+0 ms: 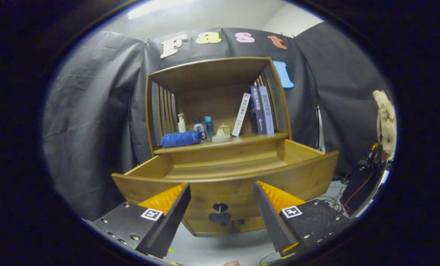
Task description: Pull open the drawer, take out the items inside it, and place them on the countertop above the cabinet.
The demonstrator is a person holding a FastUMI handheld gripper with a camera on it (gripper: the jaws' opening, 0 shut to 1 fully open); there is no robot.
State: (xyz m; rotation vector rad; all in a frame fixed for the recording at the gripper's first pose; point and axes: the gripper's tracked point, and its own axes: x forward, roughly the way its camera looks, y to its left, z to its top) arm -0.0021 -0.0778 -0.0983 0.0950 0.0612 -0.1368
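Observation:
A wooden cabinet (220, 147) stands against the booth wall with its drawer (223, 177) pulled out toward me. What I can see of the drawer's inside is bare wood. Its round dark knob (220, 207) sits between my fingers, just ahead of them. My gripper (221, 192) is open, with nothing held and the fingers apart on either side of the knob. On the countertop (249, 139) above the drawer lie a rolled blue towel (181, 139), a white pump bottle (181, 123), two small blue bottles (204, 127) and a pale lidded dish (222, 133).
Several books (258, 111) lean at the right of the countertop under the cabinet's upper shelf. A beige bag (386, 122) hangs at the far right above equipment with cables (364, 177). The grey floor (220, 247) lies below the drawer.

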